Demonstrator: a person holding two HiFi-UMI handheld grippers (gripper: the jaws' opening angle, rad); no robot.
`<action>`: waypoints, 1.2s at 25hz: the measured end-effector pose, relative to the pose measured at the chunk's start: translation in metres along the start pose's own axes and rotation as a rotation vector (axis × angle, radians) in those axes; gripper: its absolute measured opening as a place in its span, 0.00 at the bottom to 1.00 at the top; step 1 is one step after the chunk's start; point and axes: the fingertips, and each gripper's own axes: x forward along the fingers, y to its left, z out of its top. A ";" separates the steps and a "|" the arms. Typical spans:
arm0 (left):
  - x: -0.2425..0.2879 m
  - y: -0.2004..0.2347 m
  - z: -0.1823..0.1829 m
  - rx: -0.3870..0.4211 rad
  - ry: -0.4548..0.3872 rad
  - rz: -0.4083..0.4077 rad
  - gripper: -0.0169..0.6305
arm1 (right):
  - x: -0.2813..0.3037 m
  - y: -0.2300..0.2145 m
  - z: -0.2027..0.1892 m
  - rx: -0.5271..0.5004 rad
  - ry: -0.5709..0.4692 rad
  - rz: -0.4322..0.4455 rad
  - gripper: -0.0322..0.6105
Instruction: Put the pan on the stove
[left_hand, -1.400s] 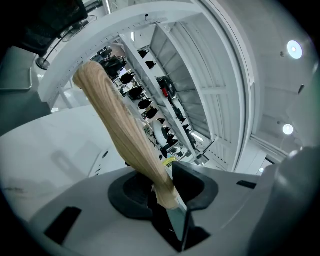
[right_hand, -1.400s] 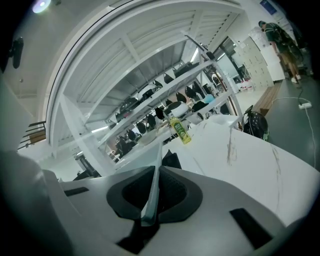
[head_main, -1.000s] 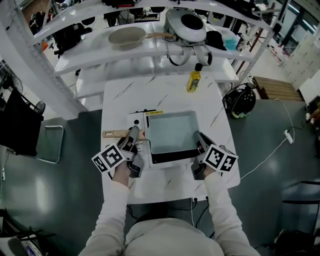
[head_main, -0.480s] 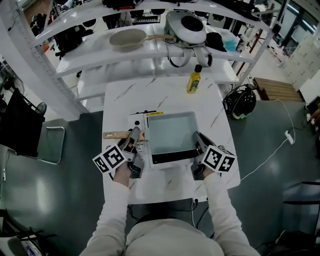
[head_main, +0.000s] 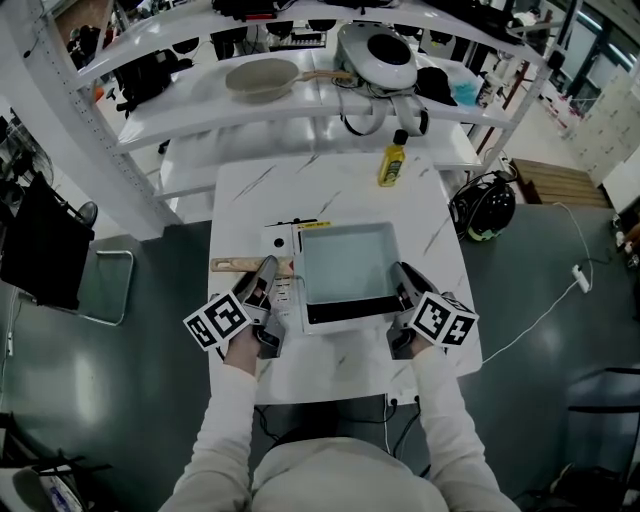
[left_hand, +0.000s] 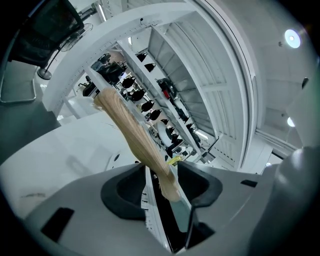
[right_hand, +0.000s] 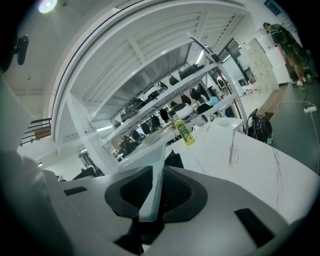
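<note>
Pan (head_main: 262, 77): on the shelf (head_main: 180, 100) behind the table (head_main: 330, 195), wooden handle to the right, well apart from both grippers.
Stove (head_main: 345, 265): flat and square on the table's near half, glass top bare.
Left gripper (head_main: 268, 272): at the stove's left edge. Its jaws have just been opening and stand apart. The stove's edge (left_hand: 152, 215) and the end of a wooden stick (left_hand: 135, 135) lie between them, with a gap to the left pad.
Right gripper (head_main: 402, 275): at the stove's right edge, pads closed on that thin edge (right_hand: 152, 195).
Stick: flat on the table, just left of the stove (head_main: 240, 265).
Bottle (head_main: 390, 163): yellow, upright near the table's far edge.
Head view only: the pan, both marker cubes (head_main: 215, 325), a round white appliance (head_main: 378, 55) on the shelf, a black bag (head_main: 483, 205) on the floor.
Gripper views only: how the pads sit against the stove's edges. The right one also shows the bottle's green label (right_hand: 184, 131).
Writing: a yellow strip (head_main: 312, 224) on the stove's far edge and the bottle's label are both too small to read.
</note>
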 end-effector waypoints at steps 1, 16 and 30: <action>-0.002 -0.001 0.000 0.000 -0.001 0.000 0.33 | -0.001 0.000 0.000 0.000 -0.001 -0.002 0.17; -0.019 -0.015 -0.025 0.046 0.026 0.010 0.32 | -0.030 0.003 0.009 -0.056 -0.055 -0.001 0.17; -0.052 -0.052 -0.034 0.292 0.018 0.028 0.17 | -0.070 0.036 0.004 -0.212 -0.066 0.021 0.17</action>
